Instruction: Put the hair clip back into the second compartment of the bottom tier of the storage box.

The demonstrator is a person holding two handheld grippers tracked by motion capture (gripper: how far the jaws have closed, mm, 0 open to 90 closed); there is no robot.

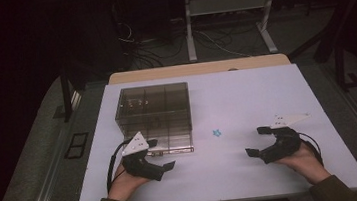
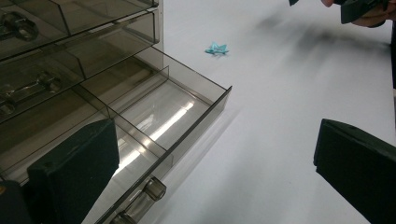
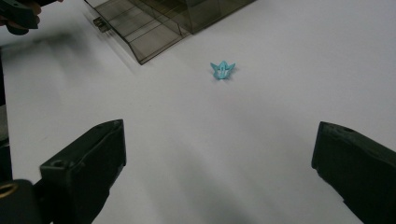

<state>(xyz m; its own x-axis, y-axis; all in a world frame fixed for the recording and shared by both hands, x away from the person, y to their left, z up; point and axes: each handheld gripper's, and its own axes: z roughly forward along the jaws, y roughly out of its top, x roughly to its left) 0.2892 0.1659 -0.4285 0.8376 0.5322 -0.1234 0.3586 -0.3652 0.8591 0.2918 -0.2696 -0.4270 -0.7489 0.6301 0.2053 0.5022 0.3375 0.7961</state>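
drawer handle [image 2: 140, 203]: cut by bottom edge | blue trinket [image 1: 216, 133]: too small

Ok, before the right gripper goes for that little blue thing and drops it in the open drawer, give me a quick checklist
1. Right gripper open: ok, jaws stand wide apart.
2. Blue paper piece free to grasp: ok, alone on the white table, ahead of the jaws.
3. Bottom drawer pulled out: ok, its compartments look empty.
4. Left gripper clear of the drawer: not ok, it hovers at the drawer front, jaws open.
5. Which compartment is meant: cannot tell.
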